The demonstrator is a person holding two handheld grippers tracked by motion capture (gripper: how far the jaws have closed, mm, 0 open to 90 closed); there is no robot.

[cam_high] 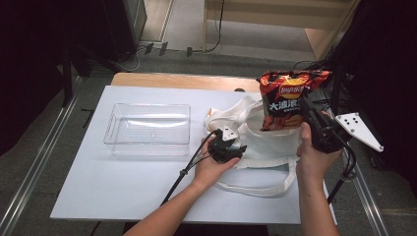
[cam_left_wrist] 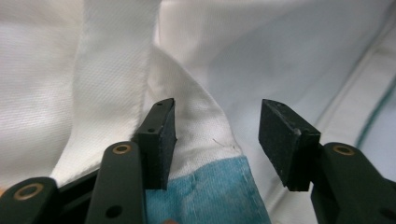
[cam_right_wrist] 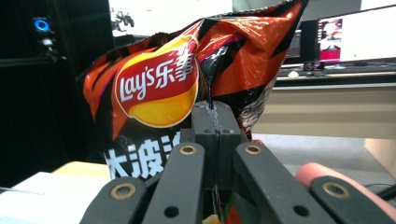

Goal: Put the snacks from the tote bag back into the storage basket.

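An orange and black bag of Lay's chips [cam_high: 282, 98] [cam_right_wrist: 159, 84] hangs above a white tote bag [cam_high: 268, 145] that lies on the right part of the white table [cam_high: 123, 182]. My right gripper [cam_high: 302, 105] [cam_right_wrist: 215, 109] is shut on the chip bag's side edge and holds it up over the tote's mouth. My left gripper [cam_high: 240, 149] [cam_left_wrist: 218, 116] sits at the tote's left rim. Its jaws stand open around a raised fold of white cloth [cam_left_wrist: 196, 107] with a teal band. The left pad [cam_left_wrist: 161, 140] lies against the fold, while the right pad [cam_left_wrist: 285, 140] is clear of it.
An empty clear plastic bin [cam_high: 147, 105] stands on the left half of the table. The tote's straps [cam_high: 260, 189] loop toward the front edge. A wooden board [cam_high: 182, 80] runs along the table's far edge, with cables and dark stands behind it.
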